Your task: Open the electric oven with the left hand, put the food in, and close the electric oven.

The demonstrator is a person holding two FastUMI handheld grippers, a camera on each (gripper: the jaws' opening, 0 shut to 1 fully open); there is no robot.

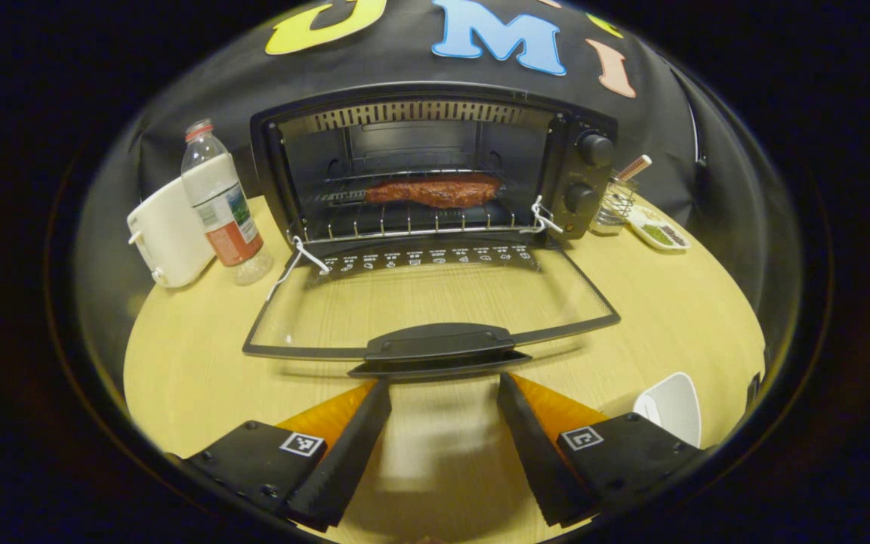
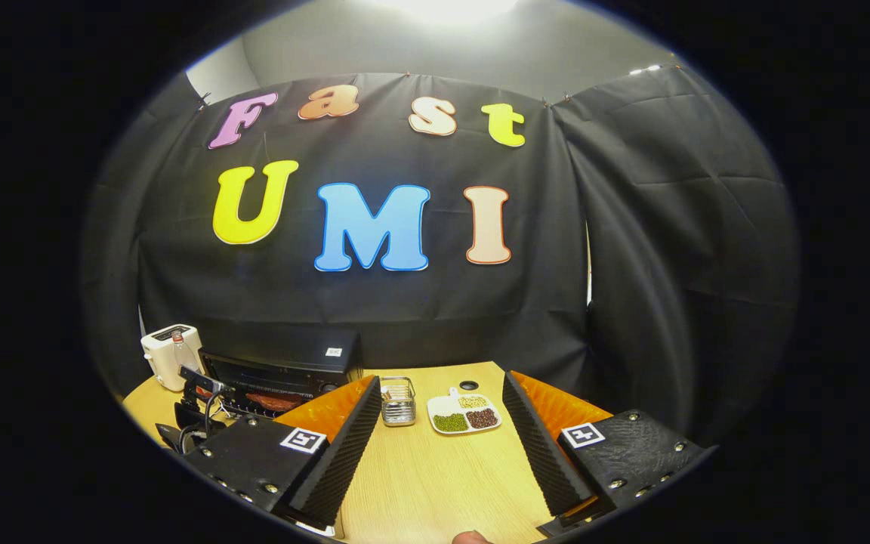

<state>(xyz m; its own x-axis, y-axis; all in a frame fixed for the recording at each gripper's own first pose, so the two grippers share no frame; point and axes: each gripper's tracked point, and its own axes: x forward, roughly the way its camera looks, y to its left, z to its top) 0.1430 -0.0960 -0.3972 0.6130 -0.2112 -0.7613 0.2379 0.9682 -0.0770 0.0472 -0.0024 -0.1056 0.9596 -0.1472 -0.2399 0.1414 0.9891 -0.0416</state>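
Electric oven [image 1: 435,166] stands at twelve o'clock on the pale wooden table [image 1: 669,302], its glass door [image 1: 427,302] dropped flat toward me, and the food [image 1: 433,190], a reddish slab, lies on the wire rack [image 1: 412,219] inside. At ten o'clock a plastic bottle [image 1: 220,200] stands just beside a white toaster [image 1: 167,234]. At two o'clock sit a wire basket [image 1: 616,202] and a divided dish [image 1: 658,229] of grains. Black cloth walls close the booth. The left gripper [image 1: 442,397] hangs spread wide just short of the door handle [image 1: 439,344], touching nothing; the right gripper [image 2: 439,423], raised over the table, gapes empty too.
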